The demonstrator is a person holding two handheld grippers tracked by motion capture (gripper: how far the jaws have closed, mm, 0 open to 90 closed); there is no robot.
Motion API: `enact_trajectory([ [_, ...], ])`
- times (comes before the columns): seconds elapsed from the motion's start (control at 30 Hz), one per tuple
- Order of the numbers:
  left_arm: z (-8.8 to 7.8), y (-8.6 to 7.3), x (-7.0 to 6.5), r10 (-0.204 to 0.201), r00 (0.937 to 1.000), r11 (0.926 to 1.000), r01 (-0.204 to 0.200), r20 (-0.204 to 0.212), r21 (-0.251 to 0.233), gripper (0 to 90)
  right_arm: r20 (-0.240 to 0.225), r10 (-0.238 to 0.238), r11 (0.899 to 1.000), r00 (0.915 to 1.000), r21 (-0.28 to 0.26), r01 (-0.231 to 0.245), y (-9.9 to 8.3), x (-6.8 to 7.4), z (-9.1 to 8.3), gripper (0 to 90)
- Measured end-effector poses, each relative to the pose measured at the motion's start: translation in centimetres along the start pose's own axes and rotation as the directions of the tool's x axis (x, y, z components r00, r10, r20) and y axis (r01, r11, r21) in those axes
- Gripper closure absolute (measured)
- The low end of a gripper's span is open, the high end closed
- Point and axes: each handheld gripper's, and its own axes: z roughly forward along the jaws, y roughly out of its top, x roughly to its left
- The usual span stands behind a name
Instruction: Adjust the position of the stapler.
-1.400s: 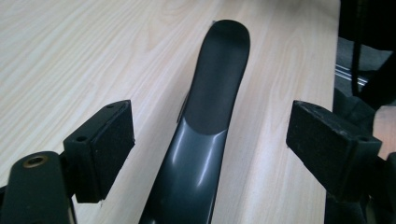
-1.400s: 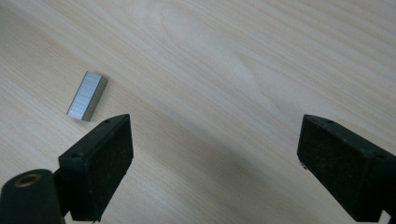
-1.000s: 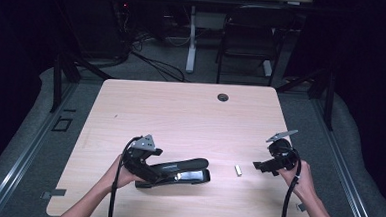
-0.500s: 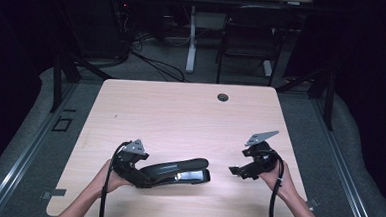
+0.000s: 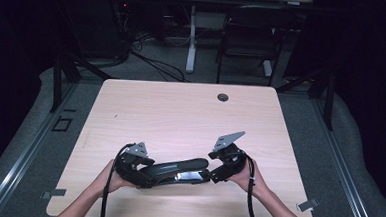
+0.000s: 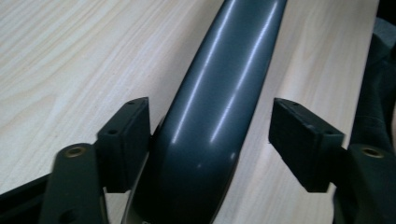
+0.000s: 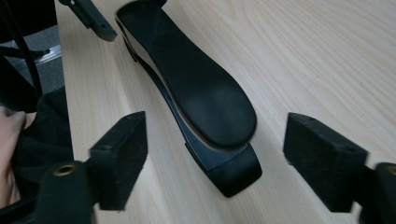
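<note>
Right now a long black stapler [image 5: 177, 170] lies flat near the front edge of the pale wooden table [image 5: 180, 113], its length running left to right, with a gripper at each end. The left gripper [image 5: 136, 171] straddles the stapler's rear end; in the left gripper view the glossy dark top arm [image 6: 219, 93] rises between the two black pads, the left pad [image 6: 125, 140] touching or all but touching its side while the right pad [image 6: 299, 140] stands off with bare table showing in the gap. Its jaws have just been closing in on that end, yet they do not pinch it. The right gripper [image 5: 212, 172] sits at the stapler's front end; in the right gripper view the rounded nose [image 7: 210, 107] and the base under it lie between two pads that are apart from it on both sides. These jaws too have just been closing, with the nose inside them and no grip made.

To my judgement the step in hand is taking hold of the stapler by both ends. Next, each gripper should centre on its end, so that both pads meet the sides squarely, and then close fully, before any lift or press on the top arm
</note>
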Motion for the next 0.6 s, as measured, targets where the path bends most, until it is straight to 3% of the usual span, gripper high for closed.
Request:
enact_trajectory([
  [0.03,0.0,0.0,0.0,0.0,1.0,1.0,0.0,0.0,0.0,32.8,0.0,0.0,1.0,1.0,0.0,0.0,0.0,0.0,0.0,24.7],
  [0.07,0.0,0.0,0.1,-0.002,1.0,1.0,0.002,-0.002,-0.004,35.7,0.006,-0.012,1.0,0.9999,0.012,0.012,0.3,0.3,0.6,33.9],
  [0.13,0.0,-0.1,0.3,-0.006,1.0,0.9999,0.006,0.006,-0.008,37.5,0.011,-0.016,1.0,0.9998,0.016,0.016,0.3,0.4,0.7,36.6],
  [0.17,0.0,-0.1,0.4,-0.001,1.0,0.9999,0.001,0.008,-0.01,38.1,0.017,-0.018,1.0,0.9997,0.015,0.018,0.5,0.5,0.9,43.6],
  [0.37,0.1,-0.4,0.5,0.06,0.9981,0.998,-0.06,0.017,-0.023,40.7,0.023,-0.028,0.999,0.9994,0.017,0.027,0.5,0.4,1.1,47.4],
  [0.4,0.2,-0.4,0.5,0.088,0.996,0.996,-0.087,0.017,-0.019,40.7,0.024,-0.027,0.999,0.9993,0.017,0.027,0.5,0.4,1.0,47.5],
  [0.6,1.5,0.6,1.1,0.153,0.9851,0.9881,-0.153,0.077,-0.016,43.1,0.027,-0.026,0.999,0.9993,0.021,0.026,0.3,0.4,1.1,48.0],
])
